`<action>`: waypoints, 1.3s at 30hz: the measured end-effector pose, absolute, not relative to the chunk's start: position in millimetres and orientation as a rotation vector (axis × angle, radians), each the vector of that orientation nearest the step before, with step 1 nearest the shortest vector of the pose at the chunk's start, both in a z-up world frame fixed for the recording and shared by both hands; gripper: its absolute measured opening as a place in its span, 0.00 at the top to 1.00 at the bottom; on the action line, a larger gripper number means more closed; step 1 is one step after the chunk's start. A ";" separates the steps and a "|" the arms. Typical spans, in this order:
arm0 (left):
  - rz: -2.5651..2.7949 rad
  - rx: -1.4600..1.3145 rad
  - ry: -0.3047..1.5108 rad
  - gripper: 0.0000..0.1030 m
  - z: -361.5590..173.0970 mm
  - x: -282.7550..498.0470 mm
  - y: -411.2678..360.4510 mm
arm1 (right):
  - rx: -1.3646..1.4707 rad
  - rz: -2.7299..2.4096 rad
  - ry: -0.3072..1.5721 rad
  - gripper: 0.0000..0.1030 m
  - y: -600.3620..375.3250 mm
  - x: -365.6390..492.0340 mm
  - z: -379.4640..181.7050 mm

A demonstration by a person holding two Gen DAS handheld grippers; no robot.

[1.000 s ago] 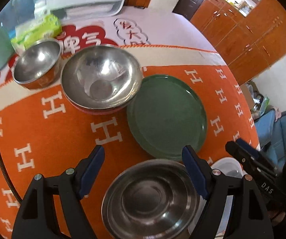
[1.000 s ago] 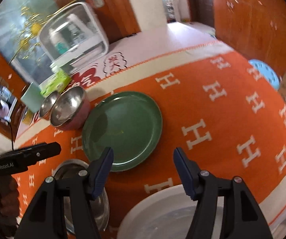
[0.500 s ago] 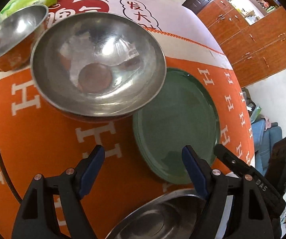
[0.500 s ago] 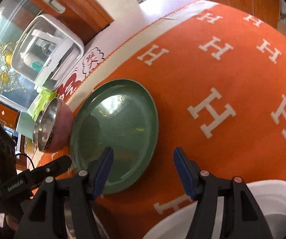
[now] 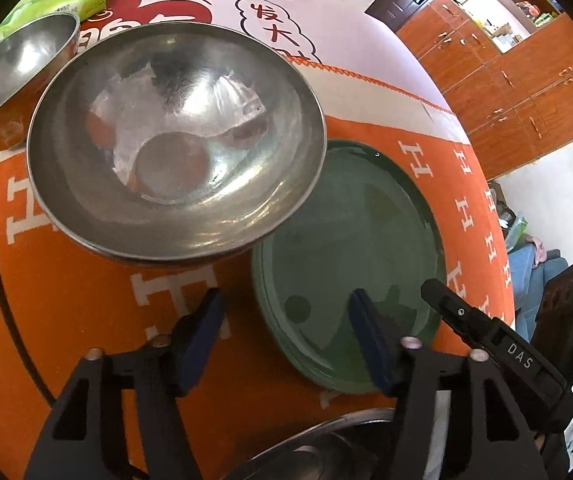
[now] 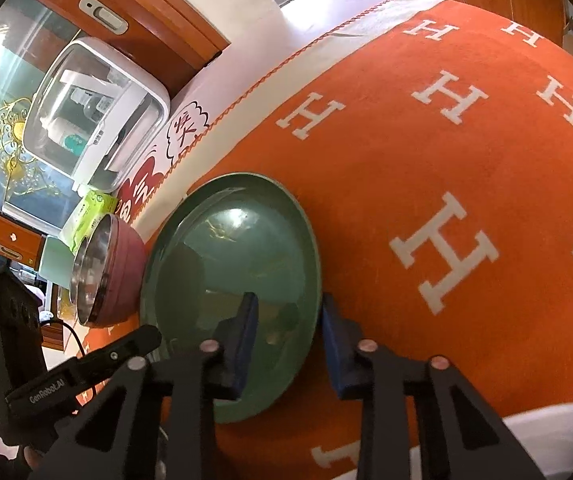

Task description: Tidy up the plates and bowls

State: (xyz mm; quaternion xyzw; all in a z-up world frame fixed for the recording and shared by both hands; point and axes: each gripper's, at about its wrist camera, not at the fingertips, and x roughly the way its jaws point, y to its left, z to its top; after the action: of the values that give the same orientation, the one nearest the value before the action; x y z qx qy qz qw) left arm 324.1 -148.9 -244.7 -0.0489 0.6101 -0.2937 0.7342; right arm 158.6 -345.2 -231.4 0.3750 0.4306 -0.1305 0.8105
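- Straddling the green plate (image 6: 230,280) rim at 6 o'clock, right gripper (image 6: 286,332) — jaws just closing, pads not visibly pressing.
- Left gripper (image 5: 286,332) likewise closing, rim between parted jaws.

We see a dark green plate (image 5: 350,240) lying flat on the orange cloth with white H marks, its glaze shiny. A large steel bowl (image 5: 174,148) sits upright just beside it, its rim overhanging the plate's edge, nested in a reddish bowl (image 6: 120,272). A smaller steel bowl (image 5: 18,68) stands upright beyond it. Another steel bowl's rim (image 5: 326,452) shows nearest us.
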 end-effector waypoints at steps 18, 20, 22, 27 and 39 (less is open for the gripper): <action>-0.555 -0.034 1.341 0.70 -239.9 321.4 -159.6 | 0.837 -0.242 0.956 0.92 -353.5 155.4 -234.1; -0.561 -0.037 1.326 0.70 -234.7 320.8 -156.9 | 0.844 -0.239 0.950 0.92 -350.6 151.0 -230.9; -0.572 -0.045 1.313 0.70 -228.8 319.5 -155.6 | 0.842 -0.244 0.948 0.92 -347.2 146.3 -226.3; -0.610 -0.065 1.274 0.70 -212.3 312.0 -152.2 | 0.842 -0.257 0.916 0.91 -343.3 132.6 -213.8; -0.713 -0.060 1.195 0.70 -175.3 292.3 -149.4 | 0.834 -0.313 0.815 0.91 -339.4 97.9 -183.4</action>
State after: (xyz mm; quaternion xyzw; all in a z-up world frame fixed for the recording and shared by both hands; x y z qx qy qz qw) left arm 292.3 -149.4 -175.3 -0.0274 0.5503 -0.3285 0.7672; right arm 97.9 -339.4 -183.4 0.3923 0.3832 -0.1469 0.8232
